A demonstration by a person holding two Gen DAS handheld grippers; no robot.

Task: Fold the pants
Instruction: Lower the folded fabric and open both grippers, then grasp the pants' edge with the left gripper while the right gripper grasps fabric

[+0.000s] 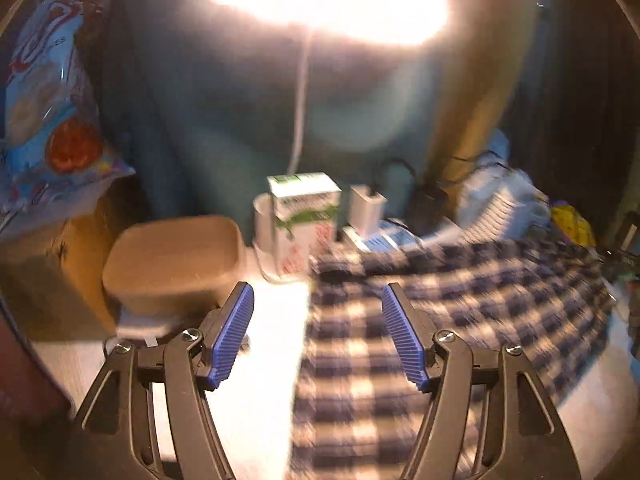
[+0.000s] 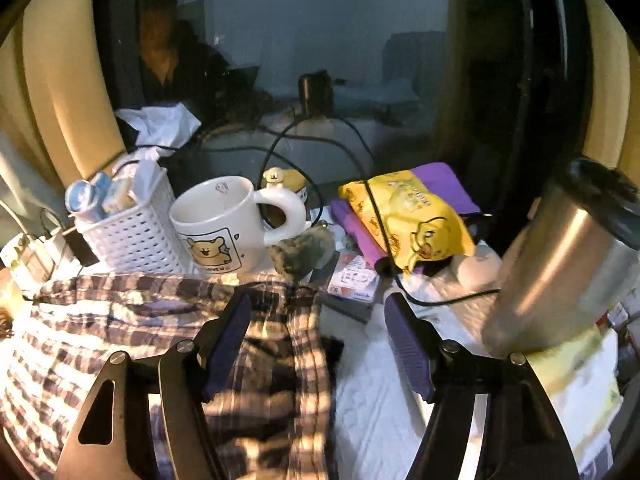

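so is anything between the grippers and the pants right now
Nothing visible is. The left gripper is open over the left edge of the plaid pants. The right gripper is open over their right edge. The mug stands beyond the cloth.
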